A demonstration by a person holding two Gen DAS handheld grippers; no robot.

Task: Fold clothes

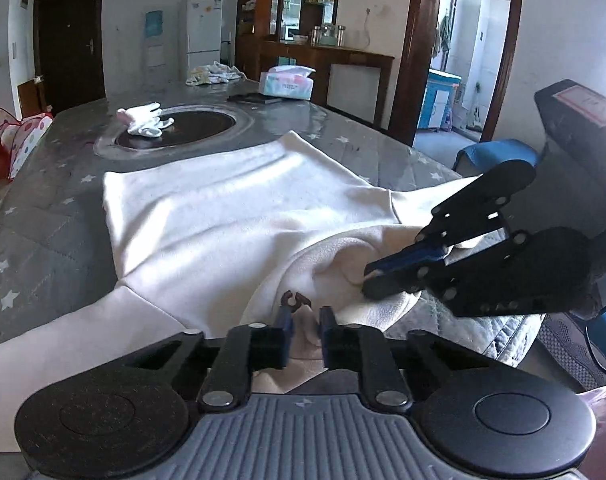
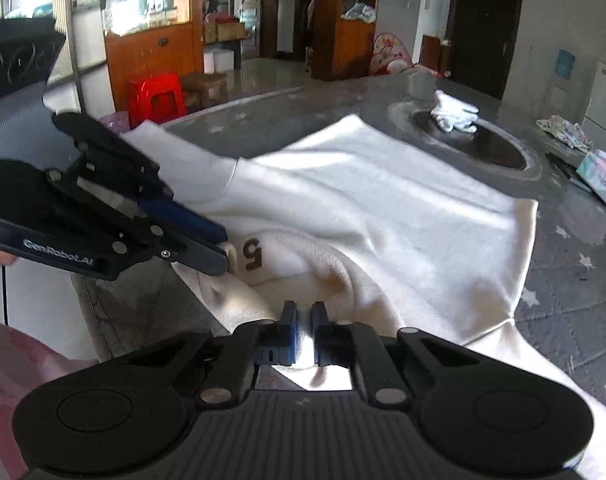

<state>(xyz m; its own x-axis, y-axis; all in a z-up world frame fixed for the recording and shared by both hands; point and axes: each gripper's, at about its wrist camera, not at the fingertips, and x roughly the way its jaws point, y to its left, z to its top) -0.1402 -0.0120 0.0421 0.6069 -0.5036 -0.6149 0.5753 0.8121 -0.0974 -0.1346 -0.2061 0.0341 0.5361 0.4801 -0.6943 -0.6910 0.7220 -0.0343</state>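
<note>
Two grippers are on the cloth at once. Left gripper (image 1: 303, 322) has its blue-tipped fingers (image 1: 283, 322) closed in on a bunched fold of the cream sweatshirt (image 1: 223, 216), fabric pinched between them right at the near edge of the garment. Right gripper (image 2: 303, 326) does the same from the other side, its fingers (image 2: 289, 322) drawn together with a ridge of pale cloth caught in the narrow gap. From each wrist view you see the other tool: the right one comes in low from the side, tips pressed into the rumpled collar area, and the left one shows up in the right view with its tips clamped just beside a brown numeral 5 (image 2: 252, 254) printed on the fabric.

Out from the pinch points, the sweatshirt lies spread across the table (image 1: 51, 232), body flat and reaching away toward the far side, one sleeve trailing off toward the near corner. Its near part is heaped and creased between the two tools. The tabletop is grey with a pale star pattern. Beyond the garment sits a dark round inset (image 1: 183, 128), and on it a pair of white gloves (image 1: 145, 120). Farther back, a tissue box (image 1: 287, 84) and a crumpled cloth (image 1: 215, 73) rest near the table's far edge.
</note>
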